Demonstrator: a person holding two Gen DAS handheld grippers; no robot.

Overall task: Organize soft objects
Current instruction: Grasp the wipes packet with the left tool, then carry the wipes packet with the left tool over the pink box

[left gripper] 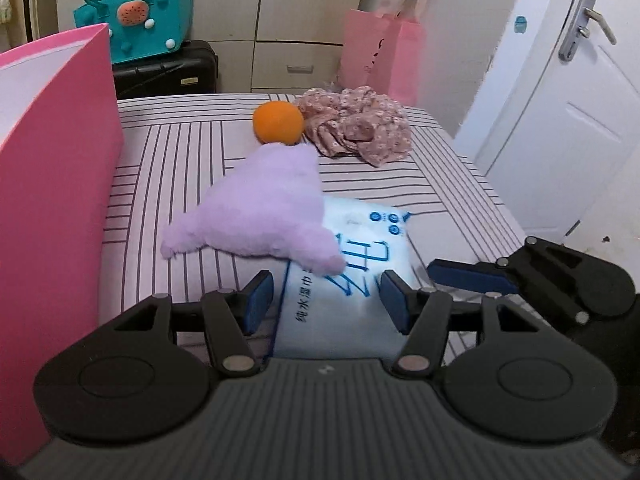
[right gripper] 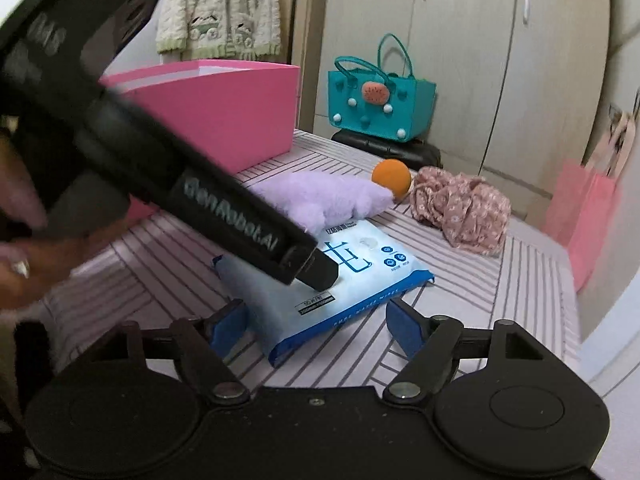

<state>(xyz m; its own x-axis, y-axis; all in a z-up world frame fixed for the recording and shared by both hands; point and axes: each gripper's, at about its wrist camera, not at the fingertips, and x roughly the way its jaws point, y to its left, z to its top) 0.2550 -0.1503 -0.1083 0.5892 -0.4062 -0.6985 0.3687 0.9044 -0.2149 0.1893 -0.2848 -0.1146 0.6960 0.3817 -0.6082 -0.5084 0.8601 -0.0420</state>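
A white and blue wet-wipes pack (left gripper: 340,320) (right gripper: 360,292) lies on the striped bed. My left gripper (left gripper: 326,300) hangs open over its near end, with the pack between the blue pads and no visible press. My right gripper (right gripper: 316,328) stands open, wider, around the pack's near corner. One of its fingers (left gripper: 468,278) shows at the right of the left wrist view. A purple plush (left gripper: 256,212) (right gripper: 324,196) overlaps the pack's far edge. Behind it sit an orange ball (left gripper: 278,124) (right gripper: 391,178) and a crumpled floral cloth (left gripper: 356,124) (right gripper: 460,208).
A tall pink box (left gripper: 52,184) (right gripper: 224,120) stands on the bed's left side. Beyond the bed are a teal bag (left gripper: 140,20) on a black suitcase, a pink paper bag (left gripper: 380,56) and a white door (left gripper: 560,120). A person's hand (right gripper: 24,248) holds the left gripper.
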